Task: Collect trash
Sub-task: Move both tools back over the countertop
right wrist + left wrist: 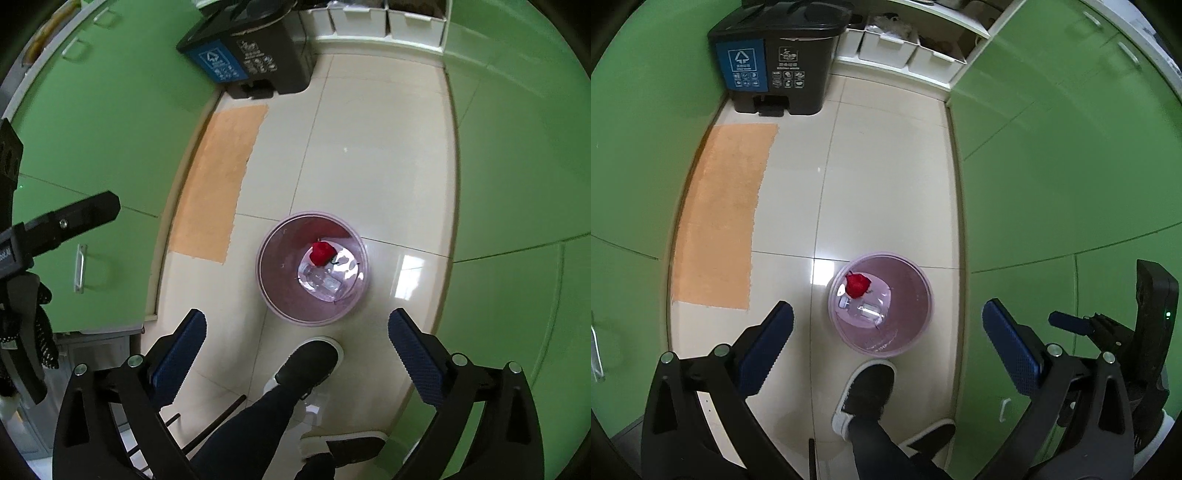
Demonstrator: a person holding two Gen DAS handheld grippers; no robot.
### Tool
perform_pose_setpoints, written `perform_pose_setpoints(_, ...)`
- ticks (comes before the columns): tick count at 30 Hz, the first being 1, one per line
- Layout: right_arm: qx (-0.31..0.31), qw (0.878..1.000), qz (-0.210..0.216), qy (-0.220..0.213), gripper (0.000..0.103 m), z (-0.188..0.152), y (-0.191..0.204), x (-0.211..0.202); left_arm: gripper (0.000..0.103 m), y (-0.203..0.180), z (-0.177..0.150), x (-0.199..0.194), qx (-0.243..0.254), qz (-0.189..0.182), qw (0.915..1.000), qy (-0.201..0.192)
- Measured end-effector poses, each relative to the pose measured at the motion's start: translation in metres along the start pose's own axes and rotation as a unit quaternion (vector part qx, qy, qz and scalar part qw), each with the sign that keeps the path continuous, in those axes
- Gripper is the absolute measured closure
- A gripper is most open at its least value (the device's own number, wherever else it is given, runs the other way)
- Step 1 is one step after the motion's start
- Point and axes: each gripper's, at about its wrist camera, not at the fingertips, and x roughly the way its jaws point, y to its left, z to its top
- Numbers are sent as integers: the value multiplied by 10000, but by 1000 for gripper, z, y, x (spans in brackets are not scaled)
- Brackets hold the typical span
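Left wrist view: left gripper [886, 332] and right gripper [297, 334] hang spread, empty, above the pink wastebasket [916, 275]; a clumsy rim grab could tip it.

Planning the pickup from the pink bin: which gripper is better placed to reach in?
Right, slightly. Both grippers, left and right, are open and empty above the pink bin. The right wrist view is more centred on the red item and clear bottle.

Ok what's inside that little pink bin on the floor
Inside the pink bin: a red crumpled item and a clear plastic bottle. Whatever is beneath them is covered.
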Motion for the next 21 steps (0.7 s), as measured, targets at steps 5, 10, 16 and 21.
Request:
perform_pose_setpoints(5,67,9993,-183,-320,8,-10,2,-63,3,-29,3,-43,230,-97,9996,-121)
perform_pose_setpoints(10,160,9952,-351,-904,7,-22,13,-151,3,-76,8,-112,766,-248,9955,-500)
perform_pose_setpoints(16,379,9813,-522,-1813,7,-50,30,-270,3,-137,3,-198,1490,-386,9831,-993)
perform_pose_setpoints(21,717,9654,-673,-2417,6,-84,27,-348,3,-185,-6,-259,1981,-581,9705,-1243)
